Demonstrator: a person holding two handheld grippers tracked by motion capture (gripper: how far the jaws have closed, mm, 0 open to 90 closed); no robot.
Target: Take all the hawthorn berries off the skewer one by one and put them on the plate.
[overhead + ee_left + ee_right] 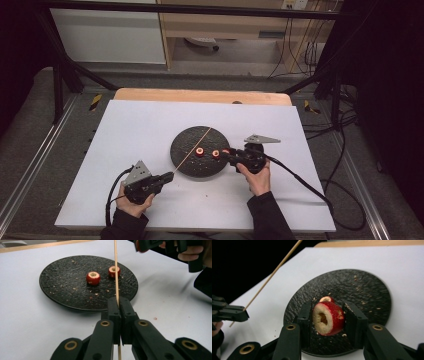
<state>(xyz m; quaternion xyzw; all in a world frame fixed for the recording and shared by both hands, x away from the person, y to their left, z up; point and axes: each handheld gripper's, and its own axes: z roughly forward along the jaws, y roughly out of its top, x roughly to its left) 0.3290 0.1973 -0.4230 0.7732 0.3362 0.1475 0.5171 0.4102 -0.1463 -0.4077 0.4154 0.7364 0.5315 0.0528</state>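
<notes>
Left gripper (119,312) clamping skewer (116,272), right gripper (328,318) gripping fruit ring (329,318), two rings (93,278) on black plate (60,290)

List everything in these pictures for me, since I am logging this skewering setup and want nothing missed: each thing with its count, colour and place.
Plate: one, black, crumb-flecked, middle of the table.
Cored fruit pieces: three, red with pale centres; two on the plate, one clamped in the right gripper.
Skewer: one, light wood, slanting over the plate from the left gripper.
Table cover: one, white, on a wooden tabletop.
Frame bars: black, around the table.
Left gripper: black, shut on the skewer.
Right gripper: black, shut on a fruit piece.
Hands: two, left, right, dark sleeves.
</notes>
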